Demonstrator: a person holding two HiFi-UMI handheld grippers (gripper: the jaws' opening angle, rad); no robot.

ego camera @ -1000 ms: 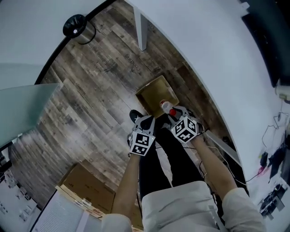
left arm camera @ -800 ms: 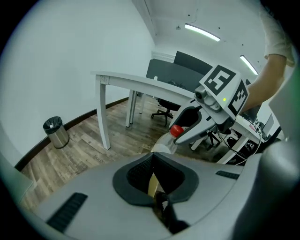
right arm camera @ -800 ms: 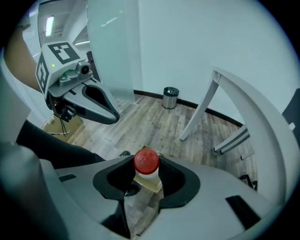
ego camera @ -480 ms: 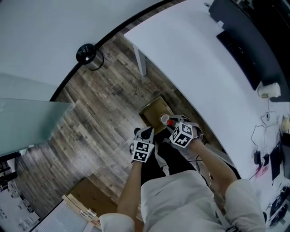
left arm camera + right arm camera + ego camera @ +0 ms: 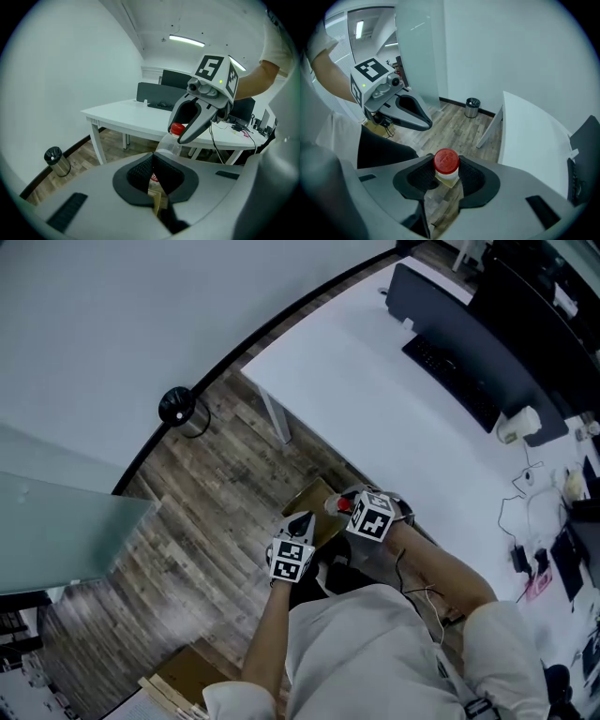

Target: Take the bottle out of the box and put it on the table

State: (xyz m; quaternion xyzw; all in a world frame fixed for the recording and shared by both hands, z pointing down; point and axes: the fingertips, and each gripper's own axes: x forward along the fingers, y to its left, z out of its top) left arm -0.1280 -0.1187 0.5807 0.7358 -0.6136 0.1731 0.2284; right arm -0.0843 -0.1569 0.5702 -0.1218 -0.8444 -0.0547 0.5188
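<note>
I am holding the plastic bottle (image 5: 168, 144) with both grippers at once, clear of the cardboard box (image 5: 307, 495), which is sitting open on the wooden floor (image 5: 216, 484) just below my hands. My right gripper (image 5: 446, 178) is pointing steeply down and is clamped on the neck, right under the red cap (image 5: 446, 161). I am gripping there because the collar under the cap is giving the pads a ledge to hang the weight from. My left gripper (image 5: 153, 180) is coming in from the side, lower down, and its jaws are closed on the labelled body of the bottle, as far as I can judge from the narrow gap around the label. That second grip is keeping the bottle from swinging under the neck hold and is sharing the load.

The bottle is hanging upright between the two grippers, touching neither box nor floor. The white table (image 5: 375, 390) is lying just beyond my right hand, with a wide bare stretch near its edge, so I am judging that the bottle is now ready to be carried across and stood there.
</note>
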